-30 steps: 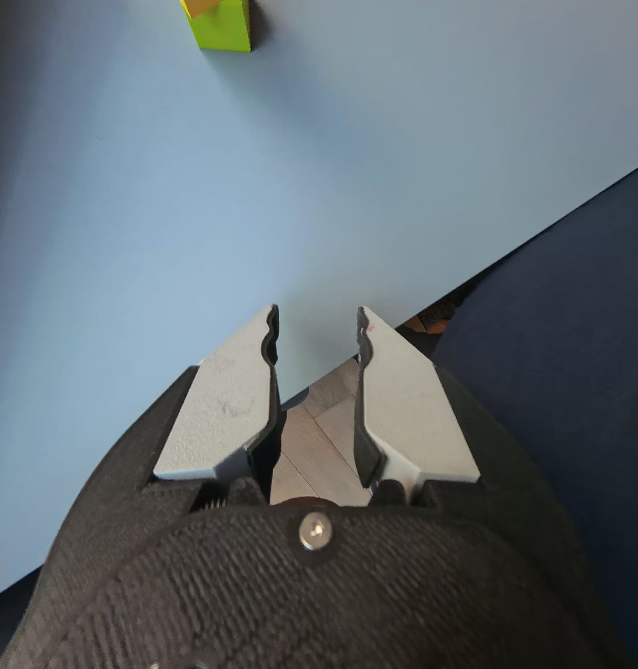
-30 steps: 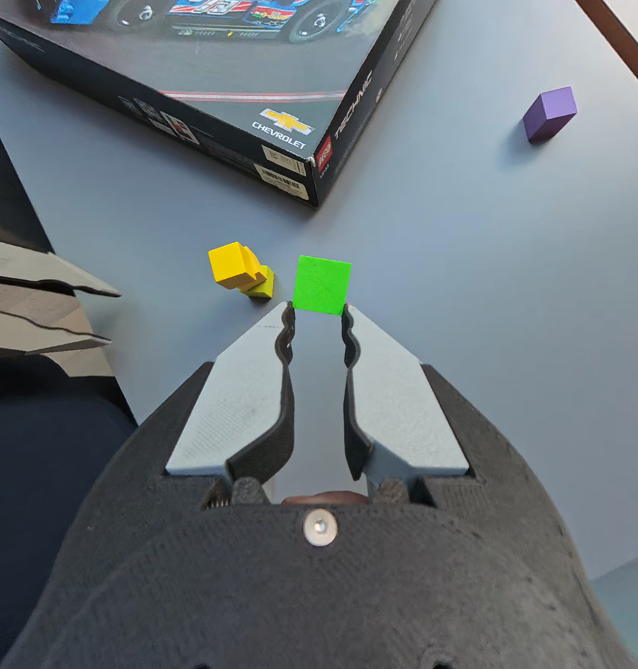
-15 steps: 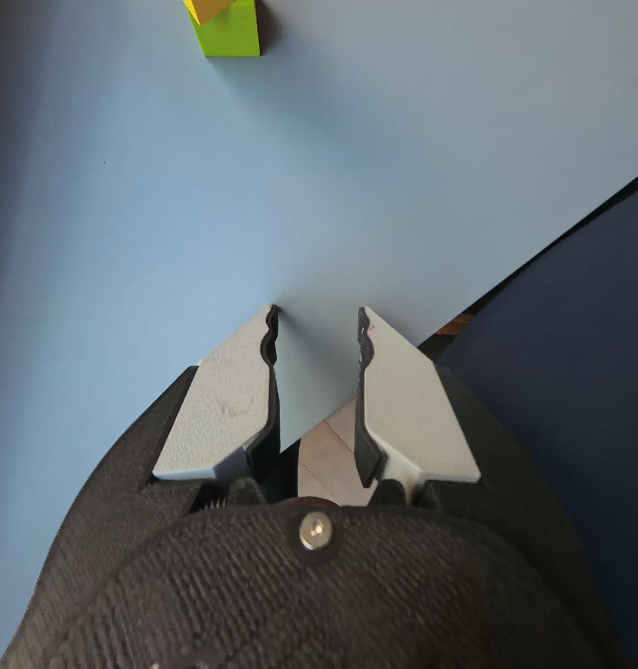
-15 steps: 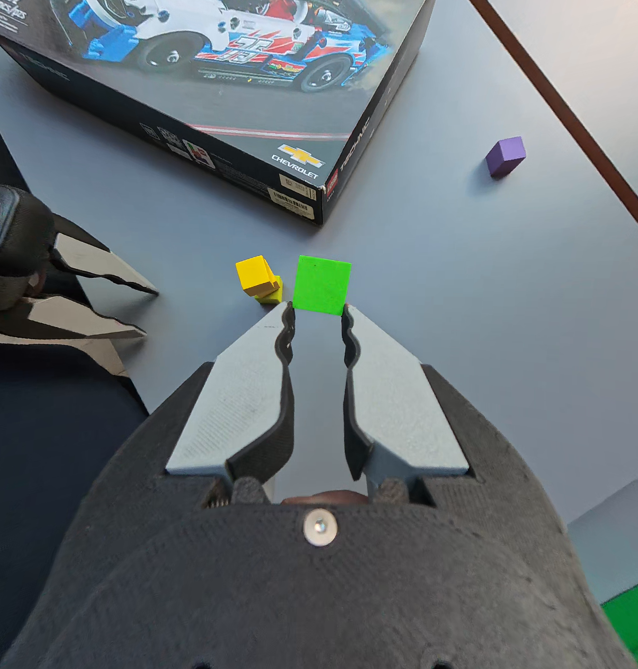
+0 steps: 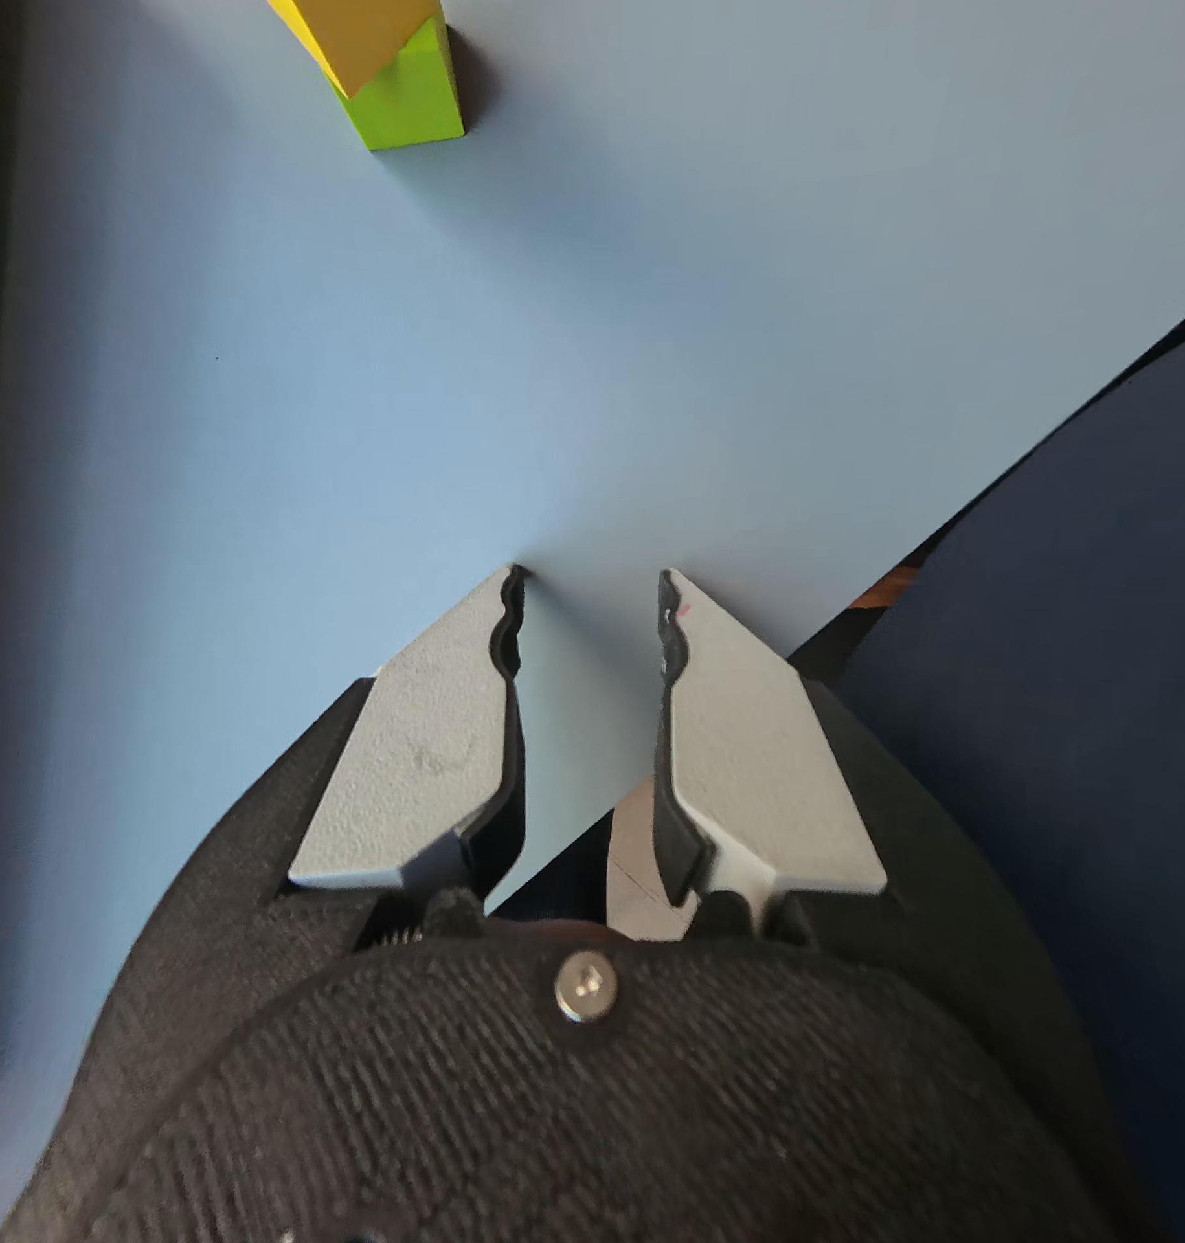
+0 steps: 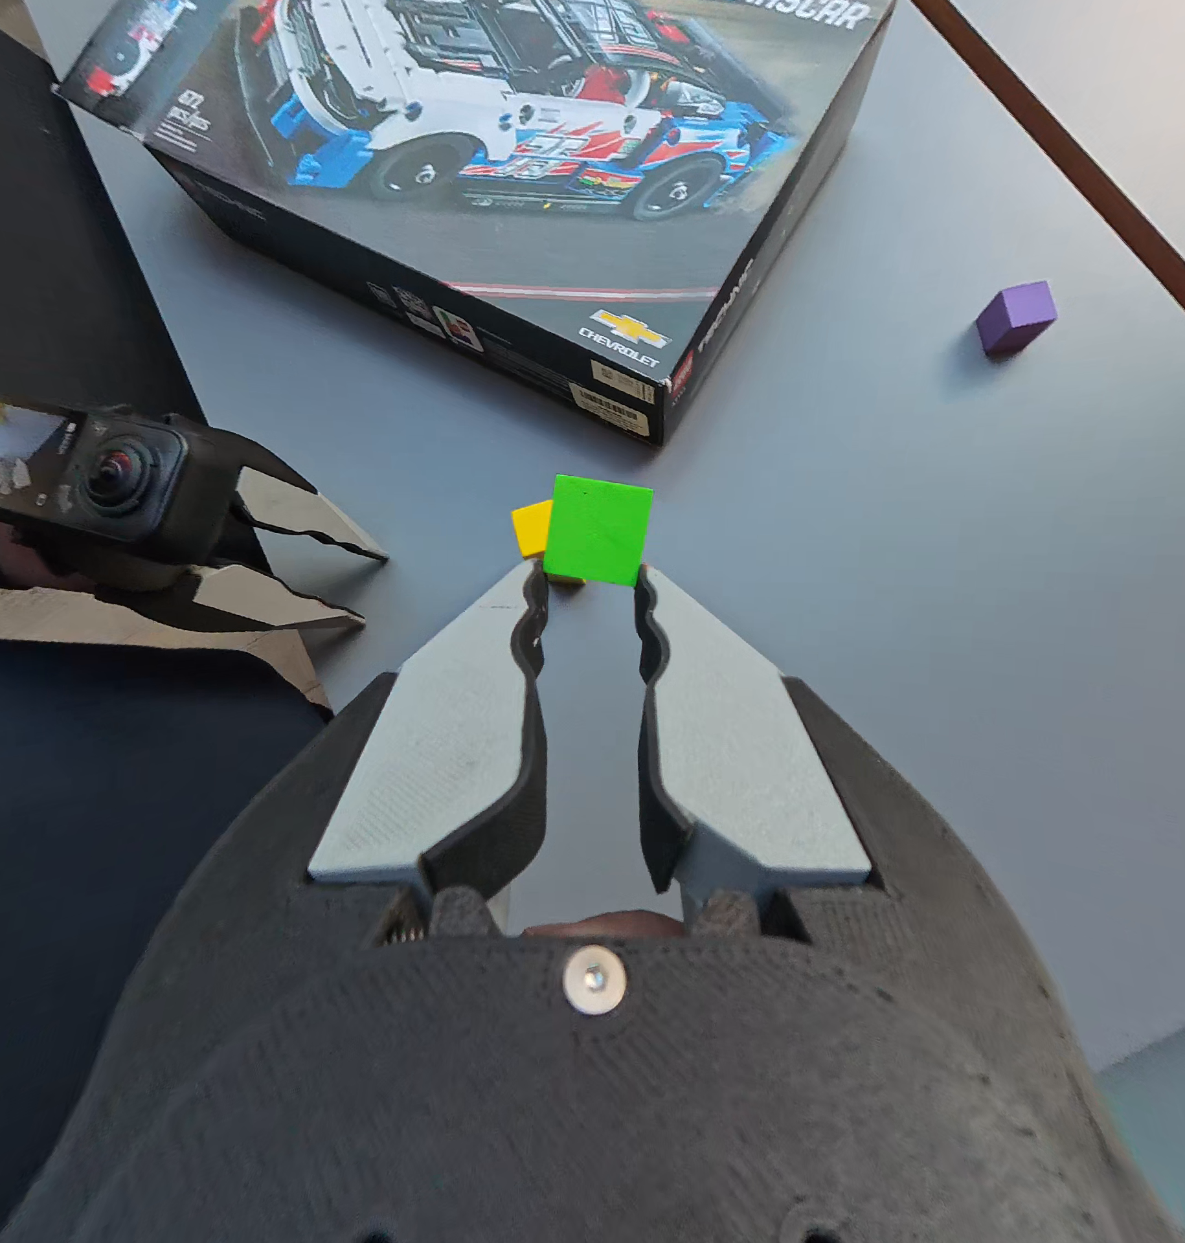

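**Green cube held over stack**

R gripper [image 6: 591, 575] jaws grip green cube [image 6: 598, 528] at tips, above yellow block [image 6: 532, 528] on table [image 6: 845, 538]. L gripper [image 5: 591, 578] jaws open, empty, near table edge. Judgement: keep cube level, grip firm.

from my right wrist camera, the right gripper [image 6: 591, 577] was clamped on a bright green cube [image 6: 598, 528], both fingertips pressed against its lower corners. a yellow block [image 6: 530, 526] showed just behind the cube's left edge on the grey table [image 6: 845, 605]. the left gripper [image 6: 371, 582] reached in from the left with its jaws apart and nothing between them. a boxed toy race car set [image 6: 509, 202] lay farther back, and a purple cube [image 6: 1016, 316] sat well off to the right.
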### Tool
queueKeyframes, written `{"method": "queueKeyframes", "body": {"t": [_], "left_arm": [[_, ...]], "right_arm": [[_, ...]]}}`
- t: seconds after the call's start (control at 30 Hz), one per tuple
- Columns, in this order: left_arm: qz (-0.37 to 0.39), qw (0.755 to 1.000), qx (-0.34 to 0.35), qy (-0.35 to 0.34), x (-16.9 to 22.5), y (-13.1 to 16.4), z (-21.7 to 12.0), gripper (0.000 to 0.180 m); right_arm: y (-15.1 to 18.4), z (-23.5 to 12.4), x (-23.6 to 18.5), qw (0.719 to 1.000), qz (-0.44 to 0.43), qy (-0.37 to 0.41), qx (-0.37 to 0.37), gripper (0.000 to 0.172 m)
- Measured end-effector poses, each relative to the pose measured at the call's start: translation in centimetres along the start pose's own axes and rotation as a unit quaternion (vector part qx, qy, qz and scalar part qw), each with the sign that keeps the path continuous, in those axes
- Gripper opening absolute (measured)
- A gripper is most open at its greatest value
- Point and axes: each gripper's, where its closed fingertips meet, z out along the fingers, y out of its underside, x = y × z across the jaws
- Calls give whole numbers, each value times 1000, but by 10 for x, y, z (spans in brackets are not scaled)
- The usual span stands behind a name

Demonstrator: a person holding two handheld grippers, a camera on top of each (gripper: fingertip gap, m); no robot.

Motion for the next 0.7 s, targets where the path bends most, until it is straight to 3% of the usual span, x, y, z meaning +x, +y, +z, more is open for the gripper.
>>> {"method": "queueKeyframes", "body": {"t": [0.27, 0.7], "left_arm": [[-21, 1000, 10, -14, -1, -1, 0, 37], [-40, 999, 25, -23, -1, -2, 1, 37]], "right_arm": [[3, 29, -41, 995, -63, -64, -41, 23], [37, 94, -28, 980, -125, -23, -151, 23]]}}
